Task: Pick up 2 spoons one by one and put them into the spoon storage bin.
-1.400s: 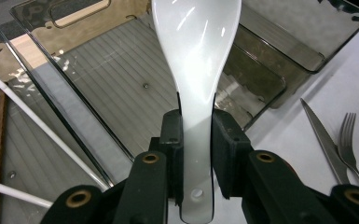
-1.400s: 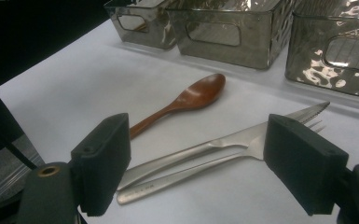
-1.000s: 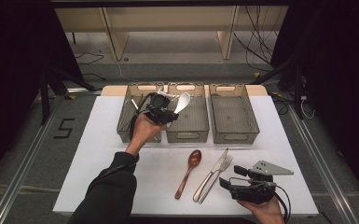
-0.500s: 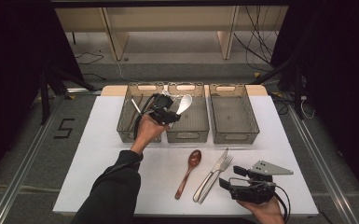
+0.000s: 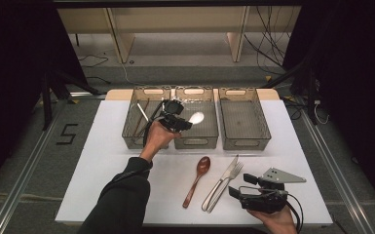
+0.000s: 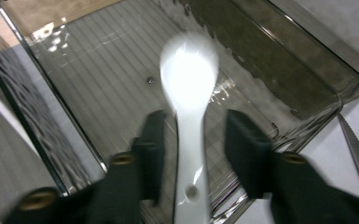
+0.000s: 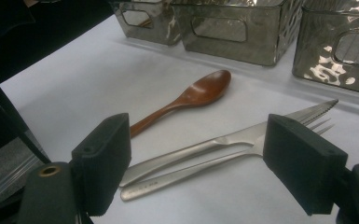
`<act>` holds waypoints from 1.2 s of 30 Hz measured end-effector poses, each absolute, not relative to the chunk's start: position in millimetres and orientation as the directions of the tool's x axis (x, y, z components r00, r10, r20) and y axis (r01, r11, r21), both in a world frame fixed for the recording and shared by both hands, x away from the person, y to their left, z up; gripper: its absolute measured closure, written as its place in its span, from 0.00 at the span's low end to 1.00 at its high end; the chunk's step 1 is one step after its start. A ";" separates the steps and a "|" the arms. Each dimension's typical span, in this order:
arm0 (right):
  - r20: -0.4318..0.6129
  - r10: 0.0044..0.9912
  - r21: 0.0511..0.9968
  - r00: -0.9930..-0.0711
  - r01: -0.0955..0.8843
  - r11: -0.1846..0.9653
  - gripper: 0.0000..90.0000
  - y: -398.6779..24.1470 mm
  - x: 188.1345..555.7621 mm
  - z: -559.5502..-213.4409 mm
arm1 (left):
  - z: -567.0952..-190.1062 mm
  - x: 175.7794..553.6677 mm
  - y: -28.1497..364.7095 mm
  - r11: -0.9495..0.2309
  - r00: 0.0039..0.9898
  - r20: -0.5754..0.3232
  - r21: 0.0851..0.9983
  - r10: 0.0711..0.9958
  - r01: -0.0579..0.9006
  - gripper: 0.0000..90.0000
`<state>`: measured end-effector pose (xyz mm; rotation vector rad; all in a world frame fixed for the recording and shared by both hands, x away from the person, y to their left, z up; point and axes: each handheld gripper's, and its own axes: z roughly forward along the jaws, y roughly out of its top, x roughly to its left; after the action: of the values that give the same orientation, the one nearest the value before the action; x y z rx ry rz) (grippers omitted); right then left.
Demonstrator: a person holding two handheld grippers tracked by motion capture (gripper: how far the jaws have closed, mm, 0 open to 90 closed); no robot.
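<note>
On the white tabletop [image 5: 107,161], nearest, the right gripper [image 5: 253,194] rests with fingers spread beside the knife [image 5: 221,181], fork [image 5: 228,183] and wooden spoon [image 5: 197,179]; farther off, over the middle bin [image 5: 197,142], the left gripper [image 5: 178,119] has just been opening its fingers, the white spoon [image 6: 189,93] loose between them

Clearance, tabletop
Right bin [image 5: 244,117] open from above; wooden spoon [image 5: 197,179], knife [image 5: 223,181] and fork [image 5: 227,184] block mid-front; bare table [image 5: 102,161] at left, bin walls along the back.
</note>
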<state>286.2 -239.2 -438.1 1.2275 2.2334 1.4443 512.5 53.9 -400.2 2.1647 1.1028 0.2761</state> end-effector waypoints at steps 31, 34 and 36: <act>0.244 0.742 0.834 -0.624 0.526 0.168 0.27 -238.2 285.1 -437.2 | -393.7 420.1 80.4 -0.359 0.686 -0.213 0.724 0.696 0.589 0.24; 0.244 0.742 0.833 -0.624 0.526 0.169 0.27 -238.2 285.2 -437.5 | -397.9 413.2 83.6 -0.345 0.686 -0.233 0.728 0.689 0.593 0.24; 0.244 0.742 0.833 -0.624 0.527 0.169 0.27 -238.0 285.3 -437.7 | -399.0 409.4 84.4 -0.352 0.690 -0.231 0.725 0.686 0.592 0.24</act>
<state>285.3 -238.0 -437.7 1.2330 2.2236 1.4388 409.4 84.4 -399.0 2.0604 0.9790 0.1418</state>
